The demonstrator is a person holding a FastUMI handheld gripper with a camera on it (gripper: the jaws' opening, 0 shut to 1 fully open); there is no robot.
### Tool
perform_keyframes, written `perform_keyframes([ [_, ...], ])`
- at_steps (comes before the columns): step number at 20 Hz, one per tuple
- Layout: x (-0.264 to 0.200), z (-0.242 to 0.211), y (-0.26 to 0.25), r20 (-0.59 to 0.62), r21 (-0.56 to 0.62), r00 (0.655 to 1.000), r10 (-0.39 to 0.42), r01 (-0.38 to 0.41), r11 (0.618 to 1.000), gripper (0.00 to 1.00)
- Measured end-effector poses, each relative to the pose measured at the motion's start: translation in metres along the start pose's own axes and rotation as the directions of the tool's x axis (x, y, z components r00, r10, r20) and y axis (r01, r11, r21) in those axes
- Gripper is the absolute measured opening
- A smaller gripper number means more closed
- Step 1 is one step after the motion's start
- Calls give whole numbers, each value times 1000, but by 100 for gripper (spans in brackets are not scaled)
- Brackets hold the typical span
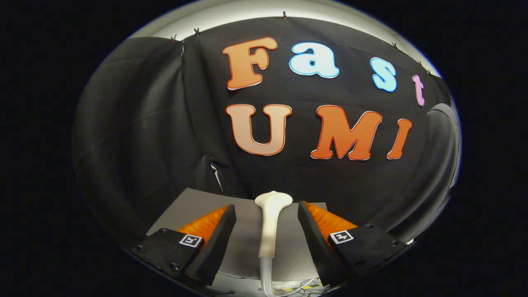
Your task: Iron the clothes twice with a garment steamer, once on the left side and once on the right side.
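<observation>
One garment steamer (pixel 272 222) between spread gripper (pixel 267 218) fingers, untouched.

Garment steamer lying between my fingers, low in the frame's centre.

The steamer (pixel 270 225) is a slim cream-white wand lying lengthwise on a grey sheet (pixel 247 243), its flared head pointing away from me and its clear hose trailing back toward the bottom of the frame. My gripper (pixel 267 214) stands spread, one finger on each side of the wand, neither touching it.
</observation>
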State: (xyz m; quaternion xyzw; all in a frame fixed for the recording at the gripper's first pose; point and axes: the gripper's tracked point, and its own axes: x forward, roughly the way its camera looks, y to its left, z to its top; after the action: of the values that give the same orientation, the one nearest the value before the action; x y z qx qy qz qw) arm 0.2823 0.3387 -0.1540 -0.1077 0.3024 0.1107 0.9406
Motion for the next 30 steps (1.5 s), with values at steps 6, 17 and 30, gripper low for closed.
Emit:
perform_keyframes([
  [6, 79, -52, 0, -222, 22, 975, 10, -5, 1000, 97],
  [17, 152, -115, -5, -475, 11, 879, -32, 42, 999, 84],
  [30, 145, -100, -10, -396, 119, 917, 36, 13, 993, 37],
])
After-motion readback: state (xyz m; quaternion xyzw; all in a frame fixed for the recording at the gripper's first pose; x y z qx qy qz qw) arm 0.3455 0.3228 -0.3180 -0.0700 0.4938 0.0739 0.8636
